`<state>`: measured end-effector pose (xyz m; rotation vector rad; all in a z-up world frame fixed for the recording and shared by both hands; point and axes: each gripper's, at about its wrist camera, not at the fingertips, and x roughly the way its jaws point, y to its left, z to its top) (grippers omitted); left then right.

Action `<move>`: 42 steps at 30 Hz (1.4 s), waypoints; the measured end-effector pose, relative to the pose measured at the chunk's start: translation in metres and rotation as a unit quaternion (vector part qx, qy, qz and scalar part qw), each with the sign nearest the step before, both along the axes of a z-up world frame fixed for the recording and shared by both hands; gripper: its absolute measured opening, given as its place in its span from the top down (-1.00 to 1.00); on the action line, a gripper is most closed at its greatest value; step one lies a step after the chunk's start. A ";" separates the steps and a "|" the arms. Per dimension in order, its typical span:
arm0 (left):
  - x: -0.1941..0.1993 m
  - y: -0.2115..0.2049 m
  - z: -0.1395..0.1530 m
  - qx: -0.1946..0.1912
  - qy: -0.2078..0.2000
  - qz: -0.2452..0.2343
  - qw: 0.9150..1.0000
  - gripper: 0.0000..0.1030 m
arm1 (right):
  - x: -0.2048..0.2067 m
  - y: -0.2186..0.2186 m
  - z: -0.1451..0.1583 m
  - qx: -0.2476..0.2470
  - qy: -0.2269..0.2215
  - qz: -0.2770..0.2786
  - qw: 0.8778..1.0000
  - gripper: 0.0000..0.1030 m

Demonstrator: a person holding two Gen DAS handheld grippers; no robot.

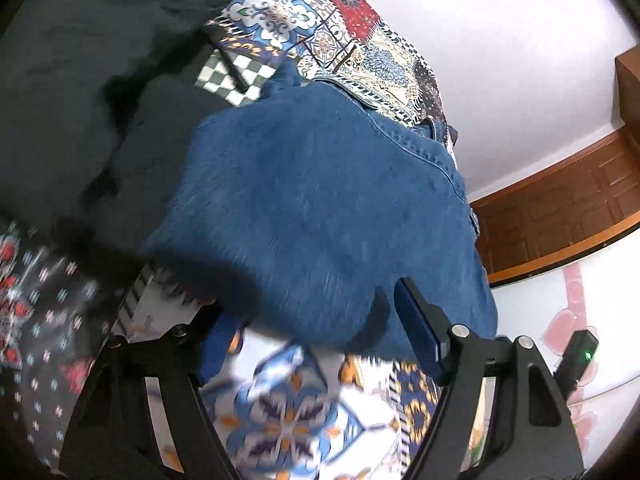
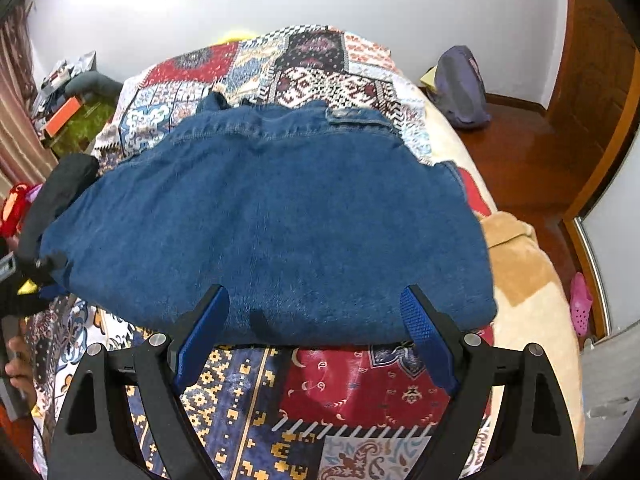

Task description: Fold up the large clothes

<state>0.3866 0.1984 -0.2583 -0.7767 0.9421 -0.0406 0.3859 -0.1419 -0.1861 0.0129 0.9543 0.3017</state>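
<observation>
Patchwork-print bedspread (image 2: 360, 392) covers the bed, with a folded blue denim garment (image 2: 272, 224) lying across its middle. Right tool (image 2: 316, 320) hangs at the near hem, fingers spread, gripping nothing. Left tool (image 1: 316, 320) is spread too, empty.

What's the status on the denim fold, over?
Both tongs, left and right, open, holding nothing. Denim garment lies folded on patchwork bedspread. Black clothing heaped beside it.

The denim garment (image 2: 272, 216) is matt, coarse blue cloth on a printed patchwork bedspread (image 2: 360, 384) of smooth fabric, beside glossy wooden floor (image 2: 516, 148), while the right gripper (image 2: 316, 300) is matt black plastic with ribbed blue pads (image 2: 424, 332).
</observation>
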 end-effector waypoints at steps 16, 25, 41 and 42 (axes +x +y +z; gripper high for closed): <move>0.036 -0.011 0.070 0.080 -0.057 0.045 0.994 0.52 | 0.001 0.013 0.016 -0.020 0.004 0.000 1.000 -0.66; 0.002 -0.007 0.198 0.167 -0.199 0.035 0.965 0.56 | 0.001 0.091 0.054 -0.002 -0.018 0.070 0.997 -0.66; -0.001 0.039 0.128 0.227 -0.089 0.085 0.966 0.57 | -0.011 0.222 -0.022 0.000 0.080 0.225 0.971 -0.69; -0.002 0.036 0.129 0.226 -0.092 0.084 0.966 0.57 | -0.012 0.215 -0.017 0.001 0.074 0.228 0.971 -0.69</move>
